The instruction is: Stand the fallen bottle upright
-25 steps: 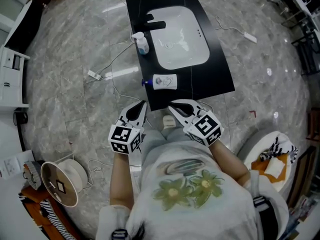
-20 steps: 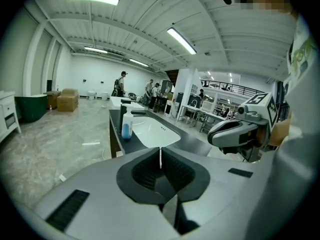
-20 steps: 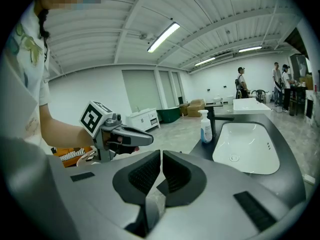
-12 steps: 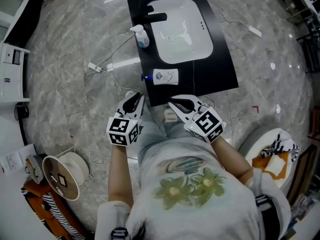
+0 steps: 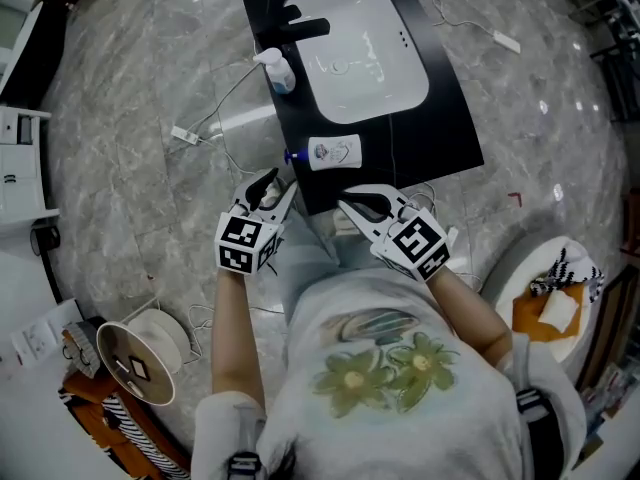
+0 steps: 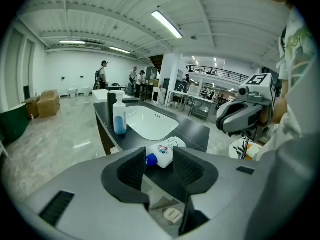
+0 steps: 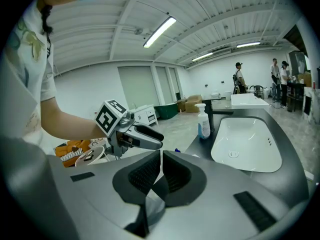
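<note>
The fallen bottle (image 5: 333, 152), white with a blue cap (image 5: 291, 156), lies on its side near the front edge of the black counter (image 5: 440, 118). My left gripper (image 5: 268, 190) hovers just short of that edge, below and left of the cap. Its jaws have just been opening and stand open with nothing between them. The bottle (image 6: 166, 152) shows beyond them in the left gripper view. Right of the left one, my right gripper (image 5: 356, 204) is shut and empty at the counter's front edge. The right gripper view shows its pads (image 7: 161, 170) together.
An upright pump bottle (image 5: 277, 70) with blue liquid stands left of the white sink (image 5: 365, 53), by a black faucet (image 5: 305, 30). Cables and a power strip (image 5: 182, 135) lie on the marble floor. A cable spool (image 5: 140, 358) sits at lower left. People stand far off.
The left gripper's jaws have gone from shut to open. Both grippers have edged closer to the counter's front edge, the left one more.
</note>
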Demonstrator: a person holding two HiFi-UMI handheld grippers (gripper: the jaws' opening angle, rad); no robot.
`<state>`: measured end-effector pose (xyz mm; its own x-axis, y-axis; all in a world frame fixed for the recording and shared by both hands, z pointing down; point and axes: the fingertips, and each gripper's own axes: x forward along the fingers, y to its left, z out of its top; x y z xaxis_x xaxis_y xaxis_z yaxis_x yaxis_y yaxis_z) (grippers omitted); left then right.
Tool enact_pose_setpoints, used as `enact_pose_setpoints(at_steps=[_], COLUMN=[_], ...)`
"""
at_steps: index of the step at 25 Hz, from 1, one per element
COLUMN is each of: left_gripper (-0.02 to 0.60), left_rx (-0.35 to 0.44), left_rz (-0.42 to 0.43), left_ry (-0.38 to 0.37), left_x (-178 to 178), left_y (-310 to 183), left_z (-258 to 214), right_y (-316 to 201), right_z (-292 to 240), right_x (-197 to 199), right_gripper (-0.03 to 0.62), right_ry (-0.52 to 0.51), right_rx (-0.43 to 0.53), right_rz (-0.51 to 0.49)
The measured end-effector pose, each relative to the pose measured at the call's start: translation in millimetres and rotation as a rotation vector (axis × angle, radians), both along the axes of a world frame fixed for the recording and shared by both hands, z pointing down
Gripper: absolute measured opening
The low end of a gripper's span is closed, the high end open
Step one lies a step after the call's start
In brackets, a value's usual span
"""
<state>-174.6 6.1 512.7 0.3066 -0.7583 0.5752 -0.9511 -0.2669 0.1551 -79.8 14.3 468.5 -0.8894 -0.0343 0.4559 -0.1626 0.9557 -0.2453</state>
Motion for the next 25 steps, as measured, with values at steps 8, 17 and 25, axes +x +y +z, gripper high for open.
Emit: enact_pose_setpoints(at_steps=[8, 17, 25], left_gripper=[0.226, 0.247, 0.249], left_rx=[-0.057, -0.125, -0.123], left_rz=[0.184, 0.425, 0.585], left_ry=[-0.079, -0.146, -0.148], left_x=[-12.3, -26.3, -30.2], left_y=[-17.6, -35.7, -48.1], left_z=[34.4, 74.7, 91.5], right_y=[-16.0, -47.3, -66.2], right_z=[12.6, 34.2, 47.7], right_x=[-16.4, -34.3, -48.9], right_gripper=[0.044, 0.044, 0.044], right_ry=[0.035, 0.104, 0.128], right_rx=[-0.025, -0.076, -0.107], right_rz=[0.060, 0.168, 0.237])
